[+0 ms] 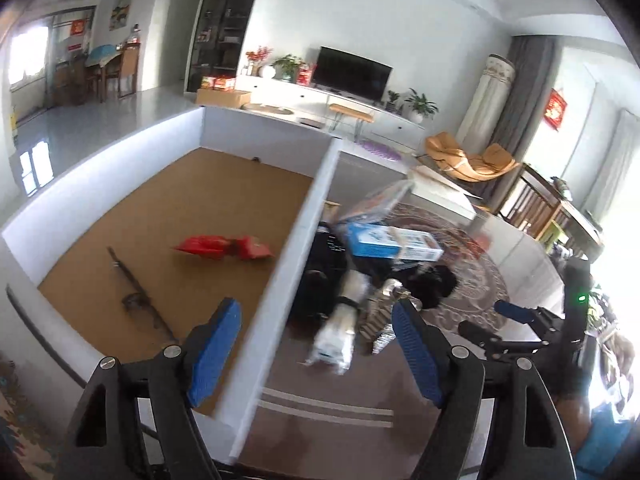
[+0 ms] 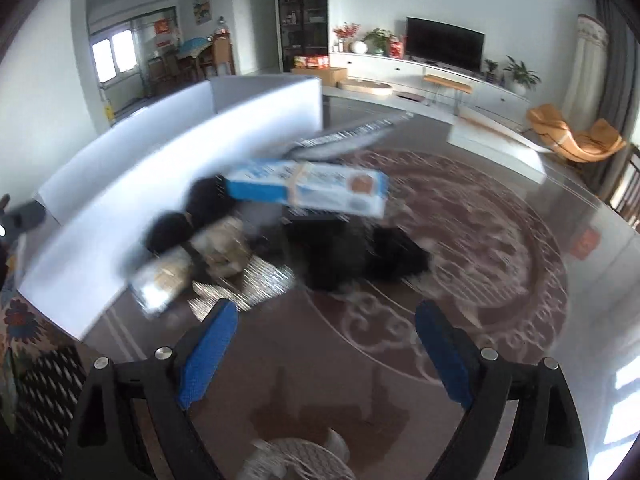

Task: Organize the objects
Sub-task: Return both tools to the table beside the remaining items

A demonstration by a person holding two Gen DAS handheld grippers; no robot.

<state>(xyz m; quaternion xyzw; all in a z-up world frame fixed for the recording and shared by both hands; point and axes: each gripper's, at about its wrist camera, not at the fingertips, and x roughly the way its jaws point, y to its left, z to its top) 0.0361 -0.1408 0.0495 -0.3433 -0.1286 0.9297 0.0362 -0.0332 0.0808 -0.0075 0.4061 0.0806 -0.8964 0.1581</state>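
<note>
A blue-and-white rectangular cardboard box (image 2: 308, 192) lies atop a blurred heap of black soft items and crinkly clear plastic packets (image 2: 168, 284) on a glossy glass tabletop (image 2: 500, 340), just beside a white-walled tray with a cork floor (image 1: 180, 216). Inside the tray lie a red foil packet (image 1: 220, 247) and a thin dark rod (image 1: 138, 292). The right gripper (image 2: 324, 356) hangs near the heap, its blue ribbed pads spread and empty. The left gripper (image 1: 316, 356) straddles the tray wall, also released.

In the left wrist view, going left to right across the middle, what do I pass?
Dark thin tool on the cork floor → red packet → white divider wall → blue and white box on the pile → right gripper, open, at the far right.
</note>
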